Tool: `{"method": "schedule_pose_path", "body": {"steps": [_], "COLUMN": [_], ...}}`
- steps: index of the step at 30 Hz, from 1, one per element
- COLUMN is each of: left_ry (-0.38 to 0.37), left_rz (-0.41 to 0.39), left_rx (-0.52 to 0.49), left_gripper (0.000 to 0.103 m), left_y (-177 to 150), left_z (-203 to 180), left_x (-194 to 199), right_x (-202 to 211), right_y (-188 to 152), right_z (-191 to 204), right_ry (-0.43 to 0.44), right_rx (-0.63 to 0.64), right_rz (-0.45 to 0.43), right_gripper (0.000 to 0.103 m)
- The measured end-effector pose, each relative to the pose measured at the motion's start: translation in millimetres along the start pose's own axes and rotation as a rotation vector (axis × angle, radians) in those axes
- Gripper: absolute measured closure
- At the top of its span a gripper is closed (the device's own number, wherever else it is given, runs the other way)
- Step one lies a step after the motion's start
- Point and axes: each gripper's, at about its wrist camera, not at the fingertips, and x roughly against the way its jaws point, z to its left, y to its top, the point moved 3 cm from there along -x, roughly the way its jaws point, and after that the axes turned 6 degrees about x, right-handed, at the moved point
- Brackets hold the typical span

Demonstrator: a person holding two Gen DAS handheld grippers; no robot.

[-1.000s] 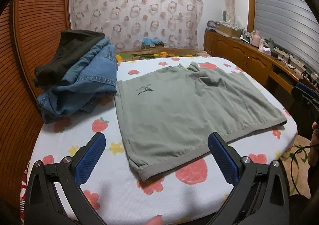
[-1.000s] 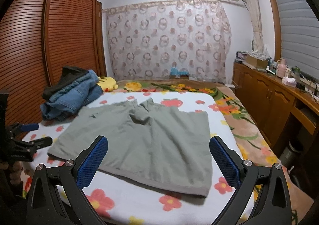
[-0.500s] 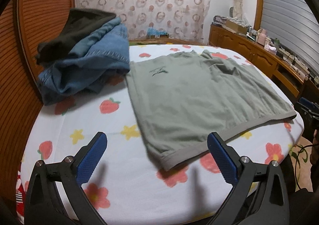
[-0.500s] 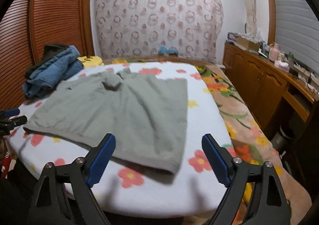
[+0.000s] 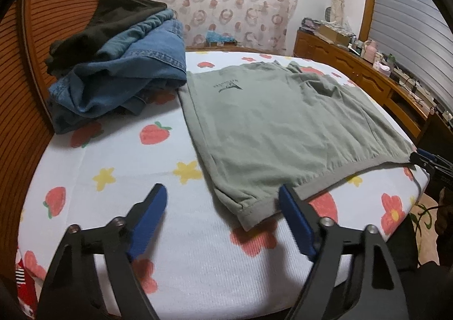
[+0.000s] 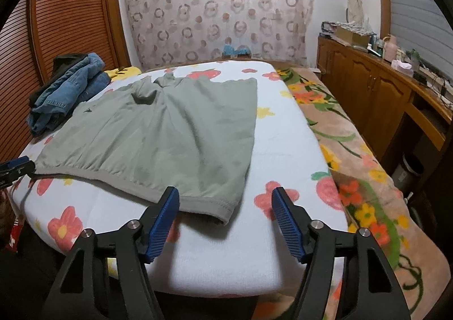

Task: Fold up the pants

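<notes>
Fingers point(image 6: 167, 218) at pants point(image 6: 170, 133) waistband, legs pointing away.

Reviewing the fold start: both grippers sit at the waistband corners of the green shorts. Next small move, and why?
Probably ease both forward so the corners sit between the fingers. The green shorts lie flat. The left gripper and the right gripper, just closing, are open, each with a waistband corner near but unpinched.
</notes>
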Motion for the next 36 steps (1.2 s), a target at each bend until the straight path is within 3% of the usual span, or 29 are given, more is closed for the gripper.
{"method": "schedule_pose_path", "body": {"steps": [7,13,15,20,32,36], "left_ry": [-0.025,-0.024,-0.023,-0.027,-0.092,-0.101], "left_rz": [0.016,0.015,0.016,0.015,0.035,0.037], "left_rx": [0.015,0.014,0.015,0.009,-0.031,-0.035], "left_gripper": [0.038,0.039,0.039,0.039,0.080,0.087], "left_y": [-3,-3,-3,-3,-9,-9], "left_z": [2,2,2,1,-12,-13], "left_x": [0,-1,-2,-2,5,9], "right_x": [12,0,-7,-17,-3,-4], "right_y": [8,1,4,5,6,5], "right_z": [8,-8,-17,-36,-35,-35], "right_ry": [0.019,0.046,0.043,0.062,0.061,0.062], "right_rx": [0.007,0.011,0.015,0.012,0.015,0.015], "right_rz": [0.008,-0.002,-0.005,-0.017,-0.049,-0.047], "right_gripper": [0.062,0.080,0.090,0.095,0.097,0.097]}}
